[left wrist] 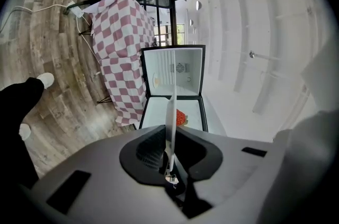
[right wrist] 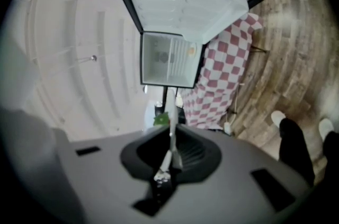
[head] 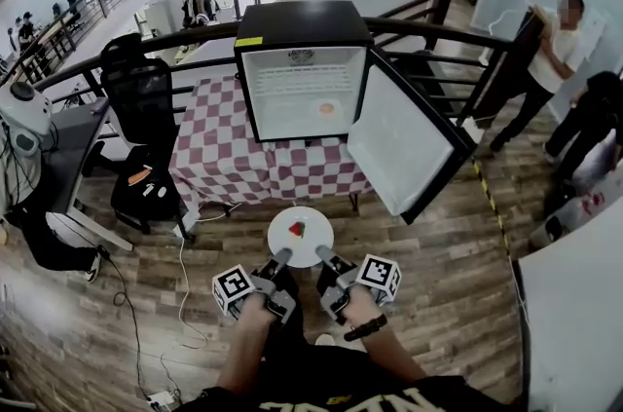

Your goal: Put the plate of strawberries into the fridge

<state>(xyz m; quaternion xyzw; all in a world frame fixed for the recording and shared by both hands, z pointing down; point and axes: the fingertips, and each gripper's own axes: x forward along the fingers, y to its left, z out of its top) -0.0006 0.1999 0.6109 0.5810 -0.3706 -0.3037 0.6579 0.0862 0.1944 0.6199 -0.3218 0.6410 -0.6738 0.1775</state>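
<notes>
A white plate [head: 314, 221] with a red strawberry [head: 298, 231] is held level above the wooden floor, in front of the open mini fridge [head: 303, 93]. My left gripper [head: 283, 256] is shut on the plate's near-left rim and my right gripper [head: 322, 253] on its near-right rim. The left gripper view has the plate [left wrist: 170, 112] edge-on between the pads of the left gripper [left wrist: 169, 164], with the strawberry [left wrist: 180, 117] beside it. In the right gripper view the plate's rim [right wrist: 172, 125] is pinched by the right gripper [right wrist: 170, 157]. The fridge door [head: 399, 147] hangs open to the right.
The fridge stands on a table with a red-checked cloth [head: 229, 162]. A small orange item [head: 326, 108] sits inside it. A black office chair [head: 141, 98] and a desk [head: 68, 147] are to the left, cables [head: 180, 274] cross the floor, and people [head: 550, 59] stand at the far right.
</notes>
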